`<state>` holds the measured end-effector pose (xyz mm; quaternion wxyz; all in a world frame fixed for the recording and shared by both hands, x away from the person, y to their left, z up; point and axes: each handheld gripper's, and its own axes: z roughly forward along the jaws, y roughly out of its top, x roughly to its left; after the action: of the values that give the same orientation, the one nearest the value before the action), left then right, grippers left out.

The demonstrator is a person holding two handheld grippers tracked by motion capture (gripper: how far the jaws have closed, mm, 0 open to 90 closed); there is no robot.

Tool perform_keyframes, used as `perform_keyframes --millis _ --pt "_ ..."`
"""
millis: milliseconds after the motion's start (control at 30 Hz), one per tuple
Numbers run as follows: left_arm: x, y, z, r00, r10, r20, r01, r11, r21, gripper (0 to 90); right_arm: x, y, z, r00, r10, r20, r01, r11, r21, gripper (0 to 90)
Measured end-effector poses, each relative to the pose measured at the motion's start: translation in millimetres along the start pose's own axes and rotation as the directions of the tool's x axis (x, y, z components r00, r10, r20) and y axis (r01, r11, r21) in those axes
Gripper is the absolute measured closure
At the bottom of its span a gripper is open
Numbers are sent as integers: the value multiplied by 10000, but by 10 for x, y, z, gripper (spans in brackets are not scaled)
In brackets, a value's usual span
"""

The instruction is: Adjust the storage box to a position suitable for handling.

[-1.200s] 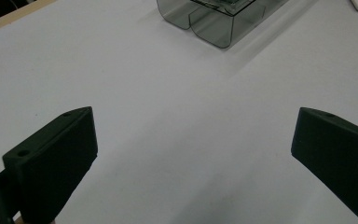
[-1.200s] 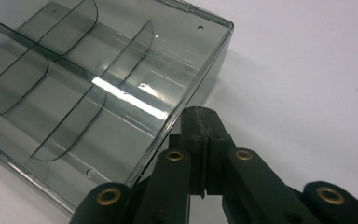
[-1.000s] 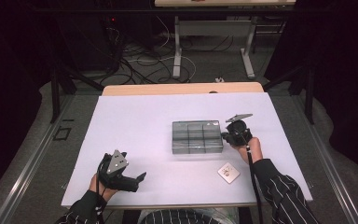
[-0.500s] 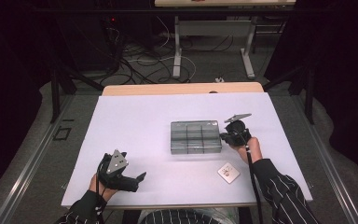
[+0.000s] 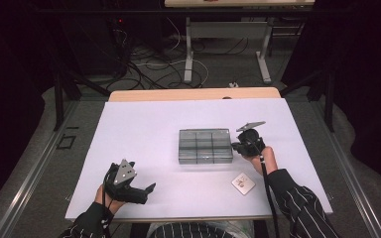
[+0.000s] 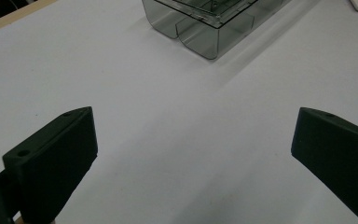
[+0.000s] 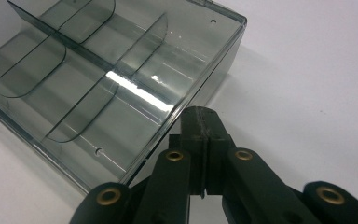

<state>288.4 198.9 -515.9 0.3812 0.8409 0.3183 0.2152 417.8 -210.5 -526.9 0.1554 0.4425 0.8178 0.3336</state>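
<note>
High view, left to right. The left gripper [image 5: 146, 191] rests low over the near left part of the white table [image 5: 144, 129], held in the person's left hand [image 5: 110, 194]; its jaws stand wide apart with nothing between them. In the left gripper view the two black jaws rise at the far left and far right edges, both cut off by the frame, with bare table between them and one corner of the box [image 6: 205, 23] at the top, its far part cut off.

The clear smoky box [image 5: 205, 146], divided into compartments, sits right of the table's centre. Through its tinted walls the high view shows nothing distinct inside; in the right gripper view the near compartments of the box [image 7: 121, 88] look bare, while the far ones run out of frame.

The right gripper [image 5: 237, 147] lies at the box's right end, held in a hand [image 5: 264, 157] from a striped sleeve [image 5: 297, 203]. In the right gripper view its jaws [image 7: 204, 122] are pressed together, tips at the rim of the box's end wall; whether they pinch the wall or just touch it cannot be told.

A small pale card [image 5: 243, 183] lies near the table's front edge, apart from the box; its markings are too small to read.
</note>
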Motion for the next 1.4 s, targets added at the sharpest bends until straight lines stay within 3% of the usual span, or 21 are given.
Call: perform_keyframes --millis 400,567,767,900,933,967,1033,1100,1133,1167,1233,1300,1333,1400 --pt "-4 -1 3 10000 -74 -15 74 10000 -30 3 39 -1 13 9999 -80 -115 79 10000 -51 900" --pt "1 -4 3 10000 -80 -16 80 10000 -12 3 44 -18 -11 9994 -353 -1 353 9994 35 899" --pt "5 -2 6 10000 -61 -16 61 10000 -31 3 6 -65 -141 9995 -110 -280 110 9999 7 801" --pt "3 -2 2 10000 -55 -5 55 10000 -37 3 1 -89 -214 9988 -212 -441 211 9998 -32 704" --pt "3 -2 2 10000 -58 -5 58 10000 -32 3 -14 -107 -276 9980 -182 -608 179 9998 -57 621" --pt "5 -2 1 10000 -44 21 44 10000 -20 3 -14 -107 -276 9980 -182 -608 179 9998 -57 621" --pt "5 -2 0 10000 -13 20 13 10000 3 3 -32 -127 -357 9957 185 -908 -181 9998 52 452" --pt "2 -4 -2 10000 -77 40 77 10000 -4 3 -44 -148 -400 9922 327 -1199 -329 9995 7 341" --pt "2 -4 -2 10000 -77 40 77 10000 -4 4 -44 -148 -400 9922 327 -1199 -329 9995 7 341" --pt "1 -4 -2 10000 -88 37 88 10000 -10 3 -27 -169 -466 9902 367 -1346 -372 9993 -9 251" --pt "0 -4 0 10000 -80 25 80 10000 1 3 -12 -186 -501 9874 360 -1544 -362 9993 12 158" --pt "0 -4 -2 10000 -93 33 93 10000 -13 3 -7 -192 -515 9873 302 -1558 -303 9995 18 139" --pt "2 -5 -3 9999 -101 38 101 9999 -10 3 11 -211 -539 9877 125 -1556 -123 9999 24 61" --pt "6 -6 -3 9999 -140 21 140 9999 -3 4 20 -223 -543 9838 198 -1780 -196 9998 26 5"
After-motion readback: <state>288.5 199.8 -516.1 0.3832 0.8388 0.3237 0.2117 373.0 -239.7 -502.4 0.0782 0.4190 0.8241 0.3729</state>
